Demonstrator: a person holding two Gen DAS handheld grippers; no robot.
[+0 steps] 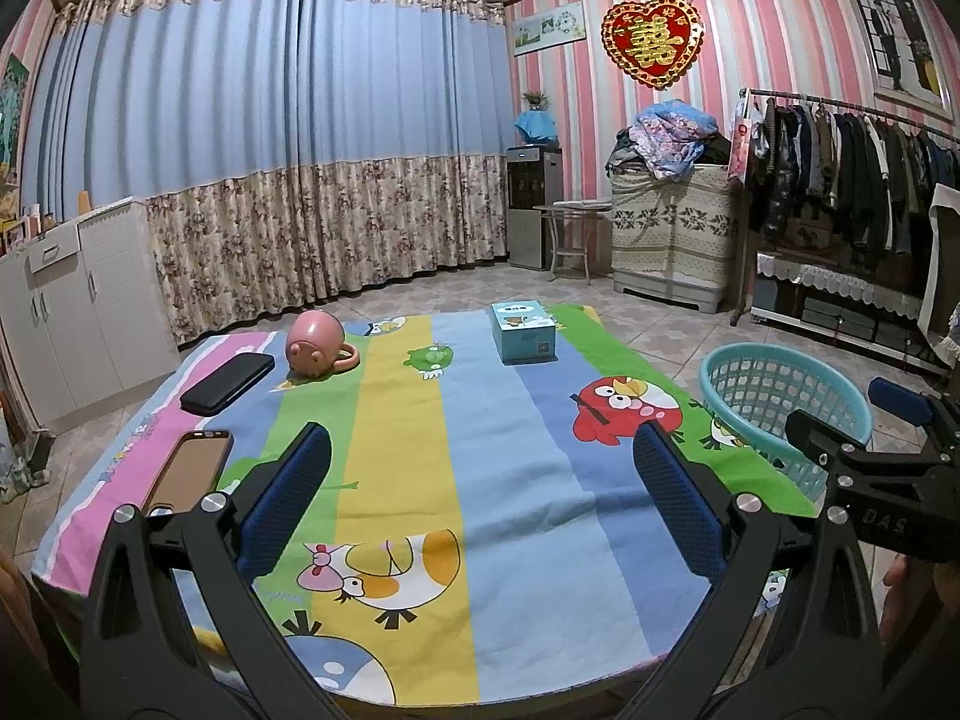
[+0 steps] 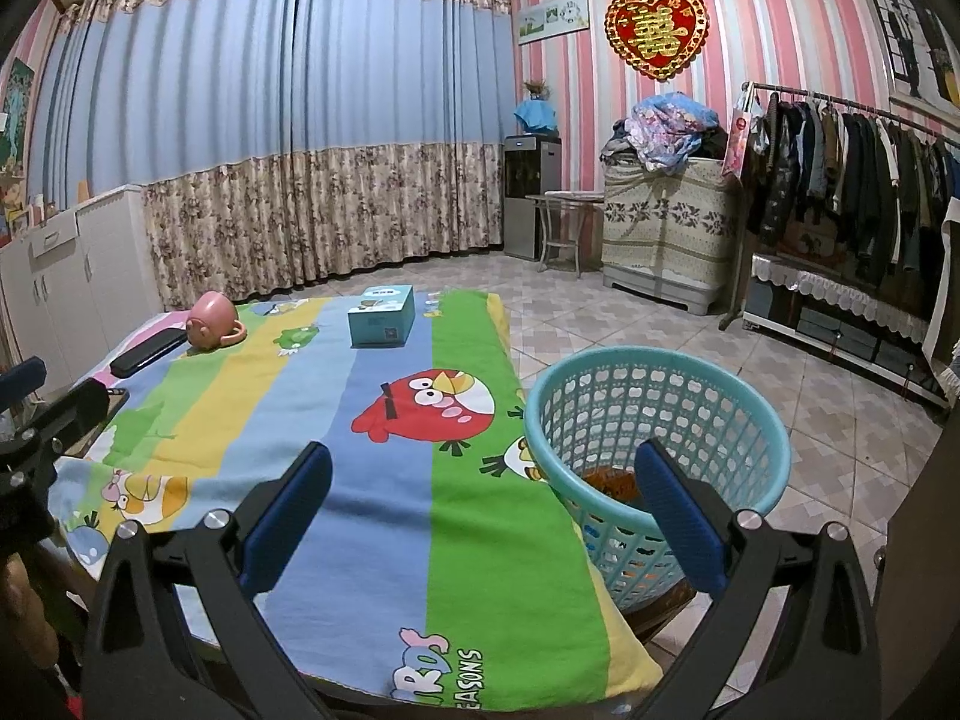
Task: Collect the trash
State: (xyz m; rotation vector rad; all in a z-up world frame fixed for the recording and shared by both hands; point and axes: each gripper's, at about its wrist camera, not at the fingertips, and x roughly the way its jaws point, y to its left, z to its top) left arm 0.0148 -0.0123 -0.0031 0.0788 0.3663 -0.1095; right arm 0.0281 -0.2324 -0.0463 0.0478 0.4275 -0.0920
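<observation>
A teal mesh basket stands at the table's right edge, and an orange-brown scrap lies in its bottom. My right gripper is open and empty; its right finger hangs over the basket's near rim, its left finger over the cartoon tablecloth. My left gripper is open and empty too, above the middle of the cloth. The left wrist view shows the basket at the right, with the right gripper in front of it. No loose trash shows on the cloth.
On the far side of the table lie an overturned pink mug, a black case and a light blue box. A phone in a brown case lies near my left finger. Beyond are tiled floor, white cabinets and a clothes rack.
</observation>
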